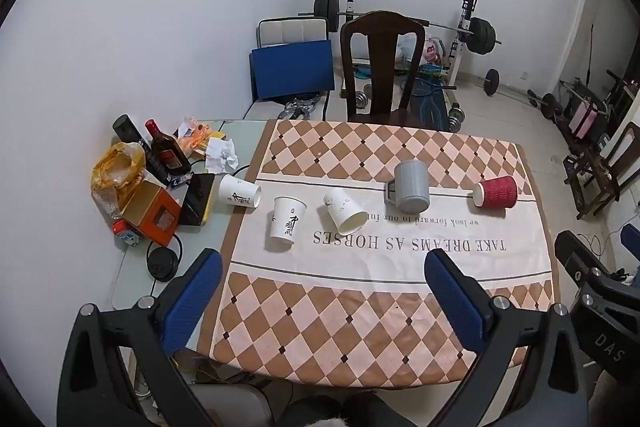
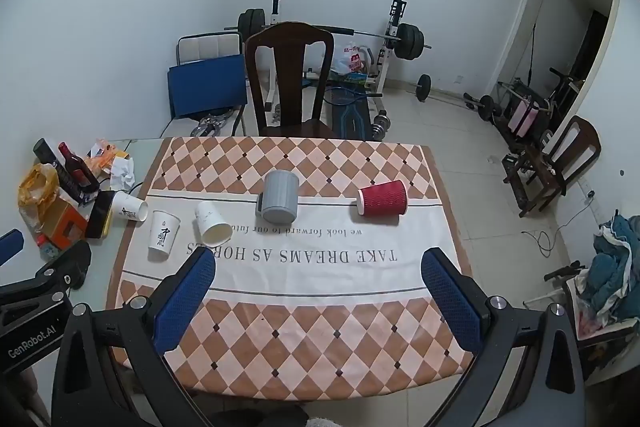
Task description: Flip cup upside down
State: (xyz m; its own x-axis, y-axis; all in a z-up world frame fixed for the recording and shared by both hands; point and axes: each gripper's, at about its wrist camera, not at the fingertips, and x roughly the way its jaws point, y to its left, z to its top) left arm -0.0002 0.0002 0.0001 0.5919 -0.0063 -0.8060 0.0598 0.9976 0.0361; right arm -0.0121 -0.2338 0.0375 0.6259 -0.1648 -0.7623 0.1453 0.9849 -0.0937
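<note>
Hovering wide-jawed and empty over the table's near edge, left gripper (image 1: 322, 263) and right gripper (image 2: 318, 263); cups untouched, upright white cup (image 1: 287, 217) probably first, needing a reach-in and side grasp.

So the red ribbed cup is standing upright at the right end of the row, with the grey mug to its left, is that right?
Not quite. The red ribbed cup is lying on its side, not upright; the right wrist view shows it clearly. It is at the right end of the row, with the grey mug to its left.

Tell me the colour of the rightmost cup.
Red cup, ribbed, lying on its side; clearest in the right wrist view.
</note>
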